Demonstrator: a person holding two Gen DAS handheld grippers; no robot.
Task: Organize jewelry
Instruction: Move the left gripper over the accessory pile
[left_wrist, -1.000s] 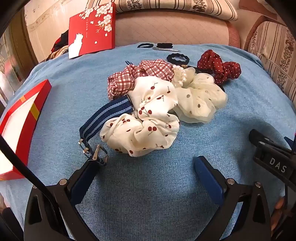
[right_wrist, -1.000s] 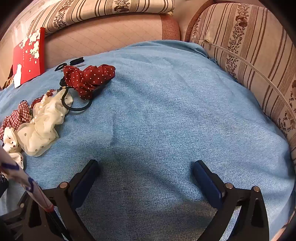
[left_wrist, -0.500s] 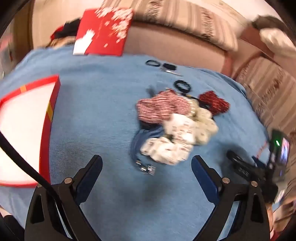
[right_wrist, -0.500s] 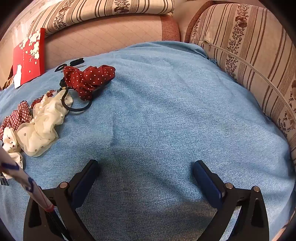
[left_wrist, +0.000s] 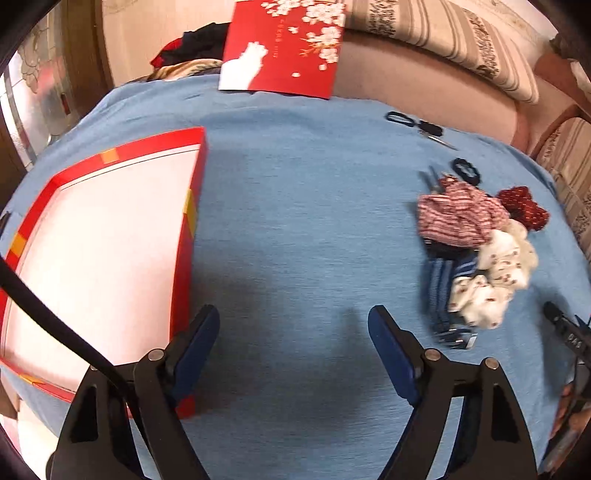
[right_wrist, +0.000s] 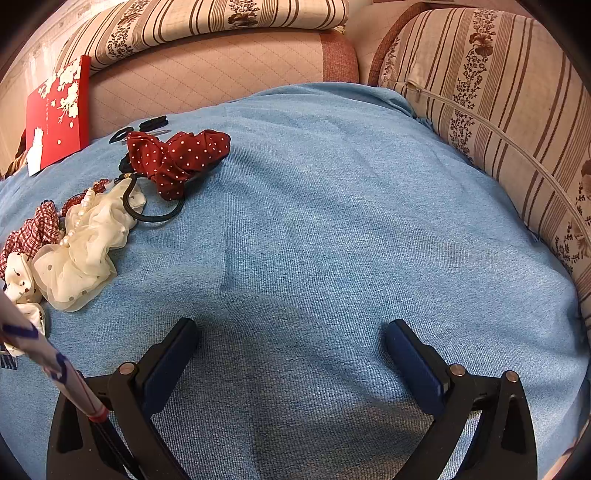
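While closing, left claw (left_wrist: 293, 325) empty — red box (left_wrist: 110, 236) absent rightward, right claw (right_wrist: 291, 338) released.

Left wrist view: taken from behind the left gripper (left_wrist: 293, 325), angled steeply down onto the blue cloth (left_wrist: 295, 206). An open red box (left_wrist: 184, 236) is seen close by its left finger, the scrunchie pile (left_wrist: 476, 251) further off beyond its right finger.

Right wrist view: taken from behind the right gripper (right_wrist: 290, 339), tilted down alike, near the cloth; striped cushions (right_wrist: 498, 110) are seen ahead and rightward.

Shared: the scrunchie pile, red card (right_wrist: 59, 114), and cloth.
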